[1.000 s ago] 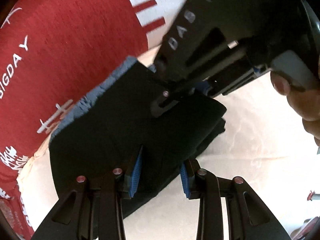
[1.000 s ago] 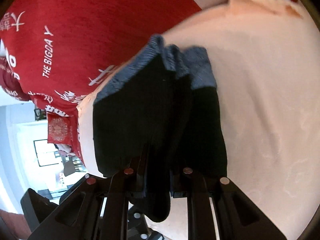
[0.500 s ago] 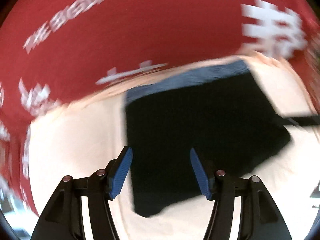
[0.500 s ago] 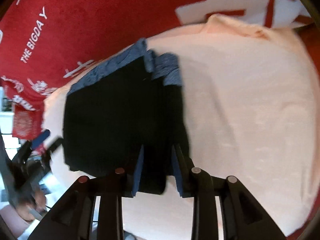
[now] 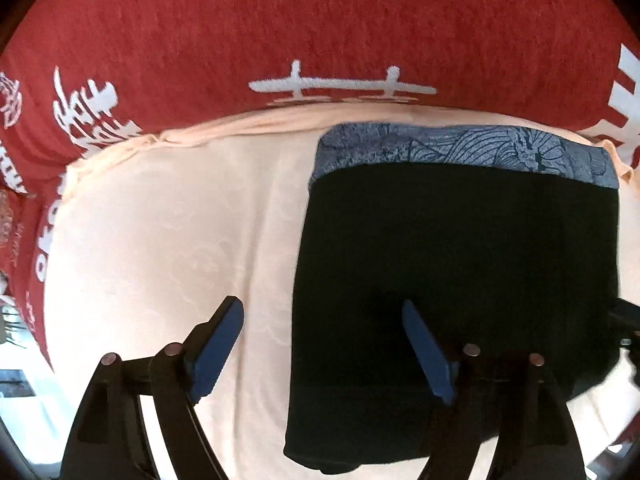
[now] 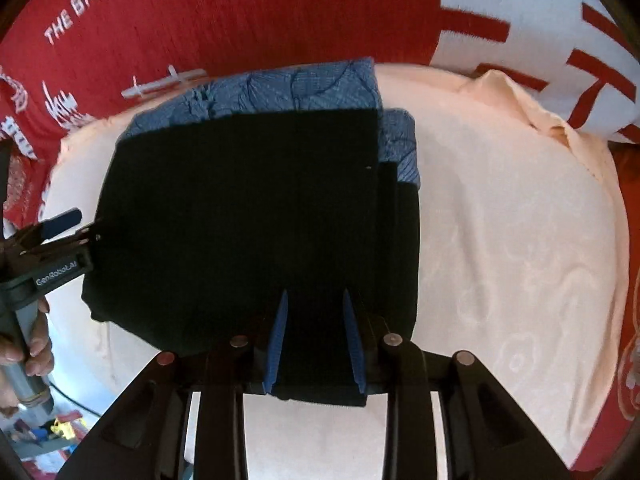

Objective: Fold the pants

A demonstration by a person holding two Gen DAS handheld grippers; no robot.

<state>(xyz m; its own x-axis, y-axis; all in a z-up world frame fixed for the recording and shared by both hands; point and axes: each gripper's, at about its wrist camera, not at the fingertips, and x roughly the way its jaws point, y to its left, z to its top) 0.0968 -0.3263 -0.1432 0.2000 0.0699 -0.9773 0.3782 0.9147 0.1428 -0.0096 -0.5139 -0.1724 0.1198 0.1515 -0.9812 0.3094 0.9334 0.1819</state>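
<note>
The black pants are lying folded into a squarish packet on the peach cloth, their blue patterned waistband pointing toward 12 o'clock beside the red printed fabric. The right gripper is sitting partly apart over the packet's 6 o'clock edge, clamping nothing. The left gripper is standing wide apart at the packet's left border.

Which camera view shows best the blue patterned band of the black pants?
The left wrist view: the blue patterned band runs unbroken along the far edge of the black pants. The right wrist view shows the band too, more slanted, with a second layer beside it.
</note>
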